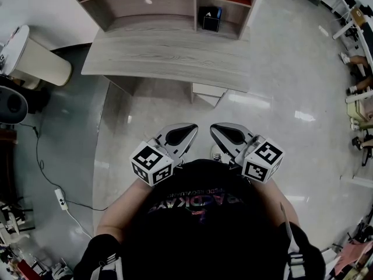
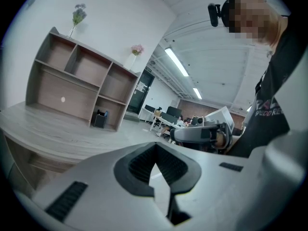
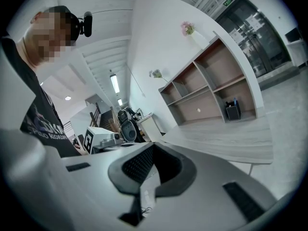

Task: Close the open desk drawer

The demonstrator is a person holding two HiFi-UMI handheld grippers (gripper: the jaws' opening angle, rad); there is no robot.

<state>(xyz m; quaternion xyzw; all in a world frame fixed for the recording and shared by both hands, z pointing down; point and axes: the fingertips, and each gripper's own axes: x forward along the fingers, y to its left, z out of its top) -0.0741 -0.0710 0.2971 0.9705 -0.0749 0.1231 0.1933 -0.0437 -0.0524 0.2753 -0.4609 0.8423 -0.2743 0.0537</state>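
Both hand-held tools sit side by side at lower centre of the head view. The left gripper (image 1: pixel 182 134) and right gripper (image 1: pixel 224 134) each have their jaws pressed together, holding nothing. Above them, well apart, the drawer (image 1: pixel 208 91) juts from under the desk (image 1: pixel 169 54).

Glossy grey floor (image 1: pixel 280 98); white wall (image 2: pixel 110 18); ceiling strip lights (image 2: pixel 175 61); wooden shelf unit (image 2: pixel 72 81).

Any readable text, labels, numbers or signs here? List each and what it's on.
Shirt print: upside down, blurred, not readable.
Green sign by the ceiling: too small to read.
Left cube and right cube: square marker patterns only, no words.
No other text visible.
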